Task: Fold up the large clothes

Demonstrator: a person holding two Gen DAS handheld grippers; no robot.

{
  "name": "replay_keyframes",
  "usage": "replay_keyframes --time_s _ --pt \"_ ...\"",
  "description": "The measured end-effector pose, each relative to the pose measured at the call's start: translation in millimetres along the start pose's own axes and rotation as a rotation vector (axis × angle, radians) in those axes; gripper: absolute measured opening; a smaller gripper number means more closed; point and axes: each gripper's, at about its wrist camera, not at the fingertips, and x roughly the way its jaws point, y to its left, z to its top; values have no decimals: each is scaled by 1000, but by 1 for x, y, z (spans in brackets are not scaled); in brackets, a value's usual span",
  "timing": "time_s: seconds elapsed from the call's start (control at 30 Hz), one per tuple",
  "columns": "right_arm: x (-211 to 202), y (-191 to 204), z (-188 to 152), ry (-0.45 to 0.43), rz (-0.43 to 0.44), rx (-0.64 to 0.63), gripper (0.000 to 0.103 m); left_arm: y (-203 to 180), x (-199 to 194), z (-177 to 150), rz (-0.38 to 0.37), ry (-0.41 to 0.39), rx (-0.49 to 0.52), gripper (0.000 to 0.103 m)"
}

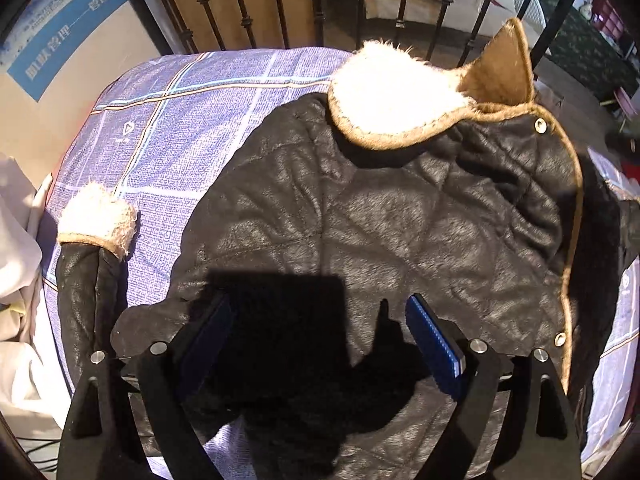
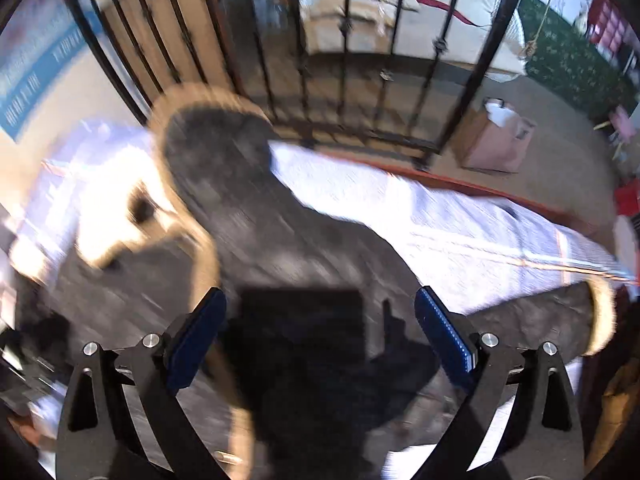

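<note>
On the blue bed sheet (image 1: 168, 128) the black jacket (image 1: 380, 220) lies mostly flat, folding barely begun; left gripper (image 1: 320, 332) and right gripper (image 2: 320, 328) hang open, holding nothing.

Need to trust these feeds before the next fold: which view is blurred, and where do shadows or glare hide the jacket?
Left wrist view: sharp; the gripper's hard shadow blacks out the jacket near the pads. Right wrist view: motion-smeared; sun glare bleaches the bedsheet.

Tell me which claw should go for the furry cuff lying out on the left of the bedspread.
Left, probably. Its claw is open over the jacket, with the cuff sharp in its view. The right claw, also open, shows only a cuff on the opposite side, in a blurred view.
</note>
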Motion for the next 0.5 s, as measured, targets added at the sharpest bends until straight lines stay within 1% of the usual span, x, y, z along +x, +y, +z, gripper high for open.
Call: replay_keyframes --time_s 0.07,0.1,0.13,0.17,0.2,0.23,0.3,0.33,0.37,0.4,0.43,0.47,0.5 --pt "5 14 24 26 80 44 94 -9 -5 1 -16 -11 -4 86" --pt "13 23 32 31 97 57 94 -14 -7 1 -29 -17 -2 86" --pt "19 36 48 19 99 65 94 -20 -9 1 -38 -21 3 86" --pt "24 50 57 6 78 53 94 -26 -12 0 -47 -23 11 86" --pt "26 63 59 2 46 40 94 -30 -14 -1 -54 -24 17 86" --pt "36 76 65 14 -3 29 94 -34 -16 -2 -60 -26 23 86" --pt "53 98 74 30 -45 12 92 -37 -19 -7 -66 -28 35 87" --pt "58 102 78 29 -92 -7 83 -37 -20 -11 -60 -26 40 87" --pt "65 105 83 23 -149 -30 73 -36 -20 -13 -52 -24 40 87" --pt "69 101 86 25 -161 -22 43 -34 -20 -16 -46 -21 36 87" --pt "69 93 86 28 -138 15 18 -29 -21 -18 -41 -18 30 87" --pt "72 75 86 28 -107 86 13 -23 -21 -21 -35 -15 20 87" --pt "71 48 81 27 -77 196 12 -17 -20 -24 -31 -11 6 87"
